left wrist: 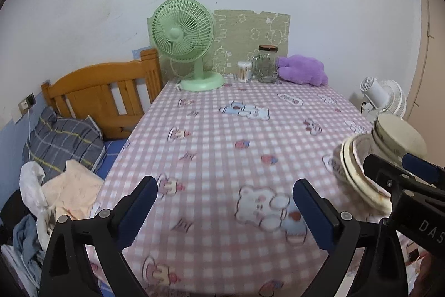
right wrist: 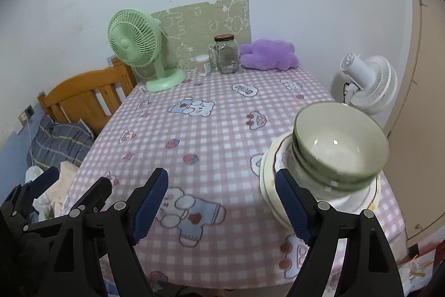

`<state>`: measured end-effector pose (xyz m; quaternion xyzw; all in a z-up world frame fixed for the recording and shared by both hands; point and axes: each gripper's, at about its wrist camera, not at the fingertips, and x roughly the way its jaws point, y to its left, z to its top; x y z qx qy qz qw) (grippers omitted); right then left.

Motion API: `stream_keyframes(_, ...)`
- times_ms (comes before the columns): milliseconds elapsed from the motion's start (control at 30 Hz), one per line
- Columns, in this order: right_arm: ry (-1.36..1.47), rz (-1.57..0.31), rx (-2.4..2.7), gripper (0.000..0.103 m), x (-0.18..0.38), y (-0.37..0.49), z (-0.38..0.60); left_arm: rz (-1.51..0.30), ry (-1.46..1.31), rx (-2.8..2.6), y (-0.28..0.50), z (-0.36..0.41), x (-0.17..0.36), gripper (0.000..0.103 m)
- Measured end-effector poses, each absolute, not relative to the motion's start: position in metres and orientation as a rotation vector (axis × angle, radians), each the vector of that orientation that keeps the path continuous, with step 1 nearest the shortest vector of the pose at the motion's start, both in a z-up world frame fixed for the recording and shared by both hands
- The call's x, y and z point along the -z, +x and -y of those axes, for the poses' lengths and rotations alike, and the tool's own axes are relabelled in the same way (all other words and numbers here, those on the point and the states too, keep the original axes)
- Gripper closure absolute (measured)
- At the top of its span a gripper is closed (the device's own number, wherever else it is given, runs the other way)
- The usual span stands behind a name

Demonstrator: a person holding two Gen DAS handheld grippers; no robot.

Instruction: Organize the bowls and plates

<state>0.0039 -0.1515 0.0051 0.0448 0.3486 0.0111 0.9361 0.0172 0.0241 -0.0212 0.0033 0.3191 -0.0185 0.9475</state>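
Observation:
A stack stands at the right edge of the table with the pink checked cloth [right wrist: 211,135]. White plates [right wrist: 268,185] lie at the bottom, a clear glass bowl [right wrist: 308,180] sits on them, and green-grey bowls [right wrist: 340,144] sit on top. The stack also shows in the left wrist view [left wrist: 358,171]. My right gripper [right wrist: 222,205] is open and empty, its right finger just in front of the stack. My left gripper [left wrist: 226,212] is open and empty over the near middle of the table. The right gripper shows in the left wrist view [left wrist: 400,171].
At the back of the table stand a green fan [right wrist: 139,46], a glass jar [right wrist: 226,54], a small tub of cotton swabs [right wrist: 203,64] and a purple plush [right wrist: 268,54]. A white fan [right wrist: 367,82] stands off the right side. A bed with clothes [left wrist: 64,157] lies left.

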Motion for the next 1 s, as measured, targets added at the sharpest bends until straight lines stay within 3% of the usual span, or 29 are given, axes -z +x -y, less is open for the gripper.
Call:
stream_keyframes(433, 0.058, -0.643, 0.020, 0.016, 0.007, -0.058, 0.145, -0.622, -0.016, 0.042, -0.027, -0.025, 0.033, 0.004)
stream_keyframes(1000, 0.067, -0.611, 0.041, 0.016, 0.000, -0.074, 0.160, -0.587, -0.050, 0.027, -0.036, -0.024, 0.024, 0.000)
